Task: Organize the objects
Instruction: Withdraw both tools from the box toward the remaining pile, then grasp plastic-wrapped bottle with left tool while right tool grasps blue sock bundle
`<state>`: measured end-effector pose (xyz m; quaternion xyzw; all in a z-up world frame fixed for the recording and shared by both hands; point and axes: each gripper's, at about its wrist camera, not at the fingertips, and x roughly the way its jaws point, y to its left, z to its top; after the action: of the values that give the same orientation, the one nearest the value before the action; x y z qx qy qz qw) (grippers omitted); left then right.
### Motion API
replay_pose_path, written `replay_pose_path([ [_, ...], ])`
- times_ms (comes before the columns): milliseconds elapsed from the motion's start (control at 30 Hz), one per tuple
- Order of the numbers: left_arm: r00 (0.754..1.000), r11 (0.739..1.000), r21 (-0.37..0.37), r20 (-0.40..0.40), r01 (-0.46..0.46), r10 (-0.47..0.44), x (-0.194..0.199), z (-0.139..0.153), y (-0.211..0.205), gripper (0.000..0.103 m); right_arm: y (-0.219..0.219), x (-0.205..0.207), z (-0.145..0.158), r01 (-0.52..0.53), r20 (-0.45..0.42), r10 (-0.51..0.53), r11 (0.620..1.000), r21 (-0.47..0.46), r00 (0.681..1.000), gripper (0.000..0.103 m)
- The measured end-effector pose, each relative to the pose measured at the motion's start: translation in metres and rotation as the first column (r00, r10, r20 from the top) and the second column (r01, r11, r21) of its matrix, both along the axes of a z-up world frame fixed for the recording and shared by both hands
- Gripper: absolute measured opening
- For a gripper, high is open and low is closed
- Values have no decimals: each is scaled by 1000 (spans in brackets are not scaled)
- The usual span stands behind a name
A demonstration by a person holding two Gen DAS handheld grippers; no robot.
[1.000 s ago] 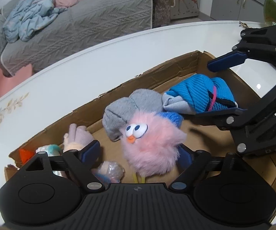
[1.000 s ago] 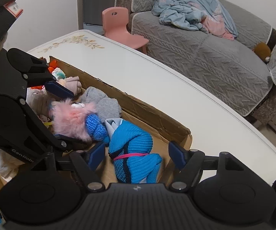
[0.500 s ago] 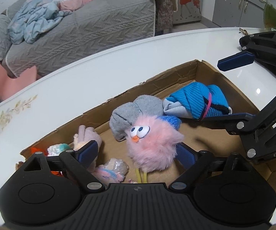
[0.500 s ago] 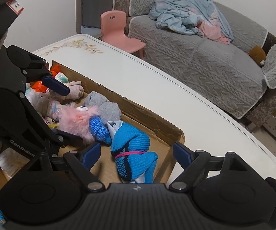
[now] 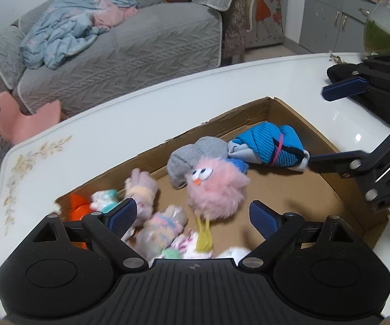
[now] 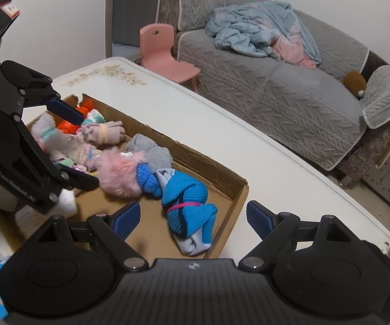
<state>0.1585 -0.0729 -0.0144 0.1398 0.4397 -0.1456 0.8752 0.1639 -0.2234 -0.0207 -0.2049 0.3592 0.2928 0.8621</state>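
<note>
1. A glossy white table (image 5: 146,113) with a gold floral print at one corner carries a shallow cardboard box (image 5: 297,124); behind it stand a grey sofa (image 6: 276,81) with a crumpled light-blue blanket (image 6: 251,29) and a small pink chair (image 6: 162,54).
2. In the box, a pink fluffy toy (image 5: 216,187) lies near the middle, touching a grey rolled cloth (image 5: 192,157) toward the far wall.
3. A blue knit bundle (image 6: 186,203) with a pink band rests by the box's end wall, near the corner.
4. The other end is crowded with pastel socks (image 5: 162,227) and an orange item (image 5: 77,205).
5. The left gripper (image 5: 192,216) hangs over the box, its jaws having just been widening, released, with the pink toy below between them, untouched.
6. The right gripper (image 6: 192,216) hovers above the blue bundle, its jaws also just spreading, gripping nothing.
7. A wide strip of bare tabletop runs along the box's far wall up to the table's rounded edge; beyond it lies open floor before the sofa.
</note>
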Motion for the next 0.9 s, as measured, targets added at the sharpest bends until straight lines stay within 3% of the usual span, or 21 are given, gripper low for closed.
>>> replay_pose_path([
  [300, 995, 997, -71, 100, -16, 23, -75, 19, 33, 96, -22, -55, 20, 10, 50, -15, 995, 96, 999, 87],
  [500, 988, 991, -133, 146, -22, 42, -146, 15, 46, 98, -26, -112, 13, -19, 58, 9, 986, 169, 998, 90],
  [733, 985, 958, -264, 98, -110, 140, -215, -12, 69, 99, -3, -157, -13, -48, -2, 50, 969, 242, 999, 92],
  [900, 979, 943, -283, 46, -177, 198, -237, -32, 88, 99, 17, -153, -37, -42, -74, 64, 964, 264, 995, 85],
])
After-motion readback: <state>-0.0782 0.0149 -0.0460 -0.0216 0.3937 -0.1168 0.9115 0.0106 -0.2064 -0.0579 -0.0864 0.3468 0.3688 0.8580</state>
